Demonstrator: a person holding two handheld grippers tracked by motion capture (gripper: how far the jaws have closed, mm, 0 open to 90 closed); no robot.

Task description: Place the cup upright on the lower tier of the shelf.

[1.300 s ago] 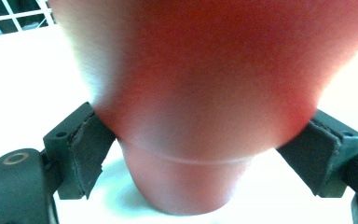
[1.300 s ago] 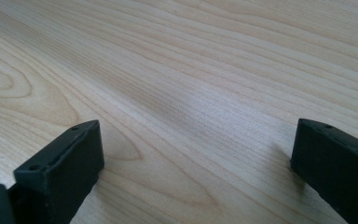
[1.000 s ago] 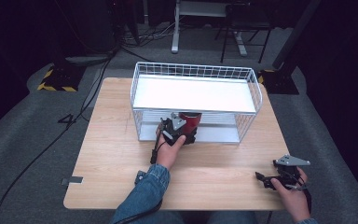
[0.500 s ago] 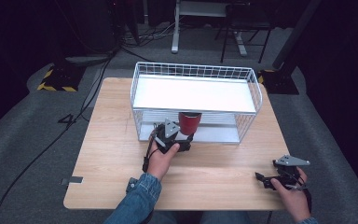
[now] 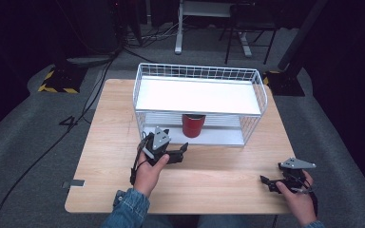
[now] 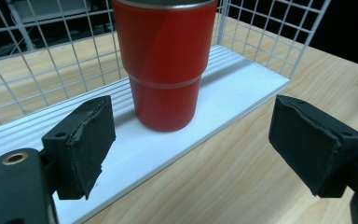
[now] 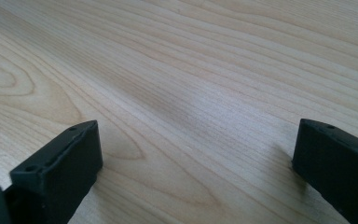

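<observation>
A red metal tumbler [image 5: 193,125] [image 6: 167,60] stands upright on the white lower shelf [image 5: 218,137] [image 6: 242,81] of a white wire rack [image 5: 199,76], under its upper shelf. My left gripper [image 5: 180,151] [image 6: 196,154] is open on the table just in front of the tumbler, its jaws wide apart and holding nothing. My right gripper [image 5: 269,183] [image 7: 196,172] rests open near the table's front right corner, with bare wood between its jaws.
The wooden table [image 5: 218,171] has free room in front of the rack and between the two hands. Dark floor, cables and a yellow-black striped block [image 5: 57,81] lie beyond the table.
My left gripper let go of the tumbler on the lower shelf, opened, and drew back toward the table's front. The right gripper has stayed put.
</observation>
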